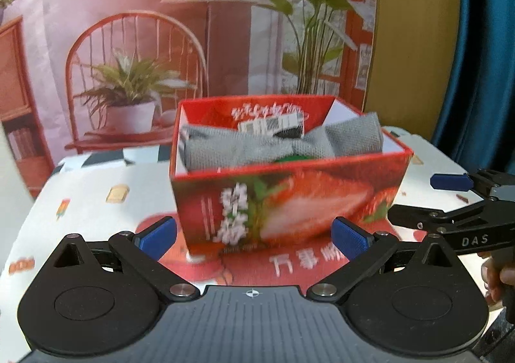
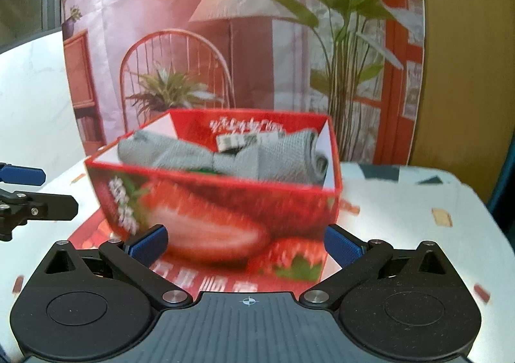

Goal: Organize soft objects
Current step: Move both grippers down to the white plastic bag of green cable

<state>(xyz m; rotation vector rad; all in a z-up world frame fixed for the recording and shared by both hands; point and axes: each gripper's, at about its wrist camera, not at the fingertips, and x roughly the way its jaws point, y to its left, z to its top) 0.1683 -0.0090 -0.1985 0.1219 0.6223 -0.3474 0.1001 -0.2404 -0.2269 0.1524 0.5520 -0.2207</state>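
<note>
Both tongs stand apart and empty in front of a red strawberry-printed box (image 1: 289, 198) on a patterned tablecloth (image 1: 96, 202), the landmark of the scene. The left gripper (image 1: 254, 234) has its blue pads (image 1: 157, 235) spread wide, one to each side of the box's near face, touching nothing; the right gripper (image 2: 246, 242) is spread the same way before the box's near wall, its pads equally clear of the cardboard. Neither pair presses on anything, which suits a moment when the load already lies where it belongs.

Inside the box, folded grey knitted cloth (image 1: 257, 144) fills most of the open top, with a barcoded label (image 1: 273, 124) lying on it toward the far wall and a sliver of something green (image 1: 289, 158) showing under it near the front wall. Seen from the right, the grey cloth (image 2: 225, 157) bulges above the rim at the right-hand end of the box, so it looks loosely dropped in, not pressed flat.

The box rests on a red printed sheet (image 1: 283, 263), possibly its own lid, that lies flat beneath and in front of it. To the right of the box in the left view, the other tool's black arm and a hand (image 1: 502, 276) on its grip come into frame. Behind the box hangs a printed backdrop (image 1: 161, 24) of a chair, lamp and plants
</note>
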